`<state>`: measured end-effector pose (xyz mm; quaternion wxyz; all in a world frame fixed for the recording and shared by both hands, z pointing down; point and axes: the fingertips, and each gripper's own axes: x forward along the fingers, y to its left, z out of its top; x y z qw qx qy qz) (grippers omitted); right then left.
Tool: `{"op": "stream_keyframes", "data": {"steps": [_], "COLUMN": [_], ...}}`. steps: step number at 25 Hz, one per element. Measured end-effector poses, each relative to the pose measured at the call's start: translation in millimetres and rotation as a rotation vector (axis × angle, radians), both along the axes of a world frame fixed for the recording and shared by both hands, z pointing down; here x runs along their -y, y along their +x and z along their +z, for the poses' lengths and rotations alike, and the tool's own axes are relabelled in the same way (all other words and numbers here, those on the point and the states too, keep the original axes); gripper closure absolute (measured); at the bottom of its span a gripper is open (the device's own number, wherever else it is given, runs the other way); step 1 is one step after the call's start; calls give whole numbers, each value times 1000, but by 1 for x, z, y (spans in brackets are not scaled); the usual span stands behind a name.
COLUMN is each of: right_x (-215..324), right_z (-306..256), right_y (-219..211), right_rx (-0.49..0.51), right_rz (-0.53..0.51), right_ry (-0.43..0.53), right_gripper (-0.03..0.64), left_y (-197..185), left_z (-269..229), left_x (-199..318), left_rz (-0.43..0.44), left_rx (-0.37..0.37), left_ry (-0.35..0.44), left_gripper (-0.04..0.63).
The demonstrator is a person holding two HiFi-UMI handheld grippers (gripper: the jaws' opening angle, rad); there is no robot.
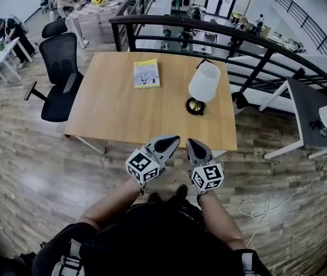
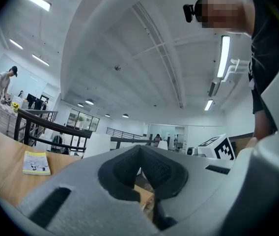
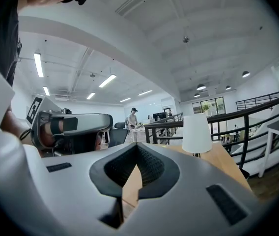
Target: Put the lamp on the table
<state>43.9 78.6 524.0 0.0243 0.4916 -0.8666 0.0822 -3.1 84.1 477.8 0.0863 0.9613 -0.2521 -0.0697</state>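
A lamp with a white shade and a black round base stands upright on the wooden table, right of its middle. The right gripper view shows the lamp ahead on the table. My left gripper and right gripper hover side by side just off the table's near edge, both shut with nothing between the jaws. In the left gripper view my left gripper tips meet; in the right gripper view my right gripper tips meet too.
A yellow booklet lies on the table's far left part, also in the left gripper view as a booklet. A black office chair stands left of the table. A black railing runs behind it. A grey side table is at right.
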Motion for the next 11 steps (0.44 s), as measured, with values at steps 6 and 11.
{"op": "stream_keyframes", "data": {"steps": [6, 11], "right_x": [-19, -32], "right_z": [-10, -13], "right_y": [-28, -44], "right_rx": [-6, -7], "right_rz": [17, 28], "right_ry": [17, 28], "right_gripper": [603, 603], "left_y": [-31, -46], "left_z": [-4, -7], "left_x": [-17, -31], "left_rz": [-6, 5], "left_rx": [-10, -19], "left_ry": [7, 21], "left_gripper": [588, 588]}}
